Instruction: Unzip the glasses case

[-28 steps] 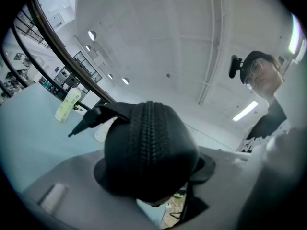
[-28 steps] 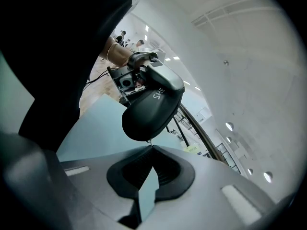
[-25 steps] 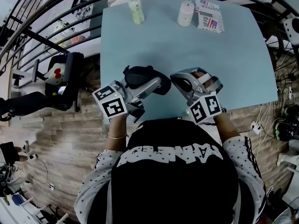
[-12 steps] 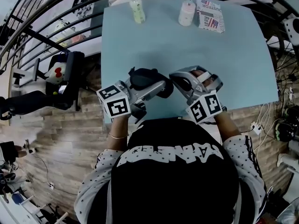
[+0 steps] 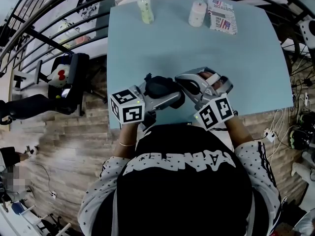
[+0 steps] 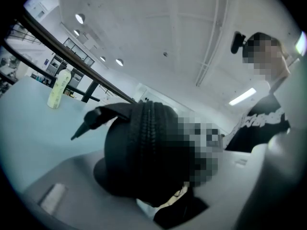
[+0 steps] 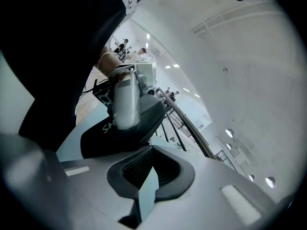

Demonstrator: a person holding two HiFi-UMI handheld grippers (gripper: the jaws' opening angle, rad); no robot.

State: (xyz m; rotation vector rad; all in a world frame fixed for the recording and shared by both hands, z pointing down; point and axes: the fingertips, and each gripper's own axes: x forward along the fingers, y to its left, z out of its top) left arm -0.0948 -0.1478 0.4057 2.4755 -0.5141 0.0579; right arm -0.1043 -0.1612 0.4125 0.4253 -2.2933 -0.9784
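Over the near edge of the pale blue table [image 5: 246, 58], the black oval zipped glasses case [image 5: 160, 85], clamped in my left tongs [image 5: 167, 96], has shifted beside my right tongs [image 7: 139, 190], pressed together and empty; its pull tab [image 6: 88, 121] looks reachable.

Setting: a large indoor work hall of the lab or test-space kind, not a home.

Evidence:
- A light blue table [image 5: 246, 58] stood inside a black metal railing [image 5: 44, 28] that ran along the left and far sides.
- The floor [image 5: 64, 146] was wood plank.
- Loose cables [image 5: 295, 127] lay at the right.
- Black wheeled equipment [image 5: 69, 82] was parked at the left.
- A high white ceiling [image 6: 158, 28] carried round recessed lights [image 6: 79, 18] and a strip light [image 6: 242, 96].
- A pale green bottle [image 5: 144, 10], a white bottle [image 5: 196, 13] and a printed packet [image 5: 220, 16] stood at the table's far edge.
- Distant people [image 7: 125, 46] stood beyond.
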